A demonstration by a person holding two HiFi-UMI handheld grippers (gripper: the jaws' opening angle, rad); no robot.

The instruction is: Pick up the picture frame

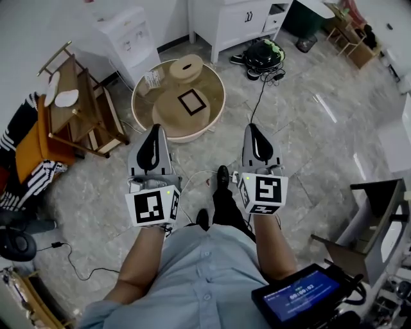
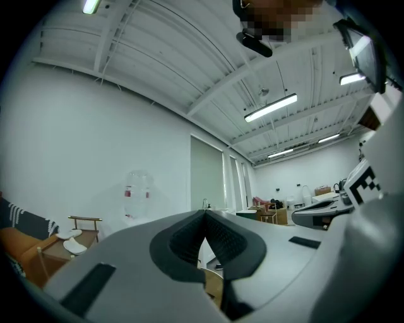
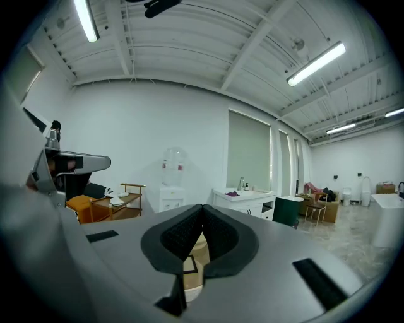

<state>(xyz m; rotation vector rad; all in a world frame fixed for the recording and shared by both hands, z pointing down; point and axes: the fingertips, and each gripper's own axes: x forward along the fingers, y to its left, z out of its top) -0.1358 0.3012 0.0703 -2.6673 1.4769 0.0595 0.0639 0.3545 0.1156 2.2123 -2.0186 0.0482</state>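
Note:
The picture frame (image 1: pixel 192 102), a small dark square frame, lies flat on a round wooden table (image 1: pixel 205 125) on the floor ahead of me. Both grippers are held level at waist height, well short of it. The left gripper (image 1: pixel 154 130) points toward the table's near left edge. The right gripper (image 1: pixel 252 130) points past the table's right side. In the left gripper view the left gripper (image 2: pixel 205 213) has its pads meeting, with nothing between them. The right gripper (image 3: pixel 202 208) is likewise shut and empty. Below its jaws, a slice of the picture frame (image 3: pixel 191 265) shows.
A white water dispenser (image 1: pixel 128 38) and a wooden side table (image 1: pixel 77 109) stand at the left. A white cabinet (image 1: pixel 237 19) is at the back, with a dark bag (image 1: pixel 263 54) beside it and a cable (image 1: pixel 260 96) across the tiled floor. A grey stand (image 1: pixel 379 225) is at the right.

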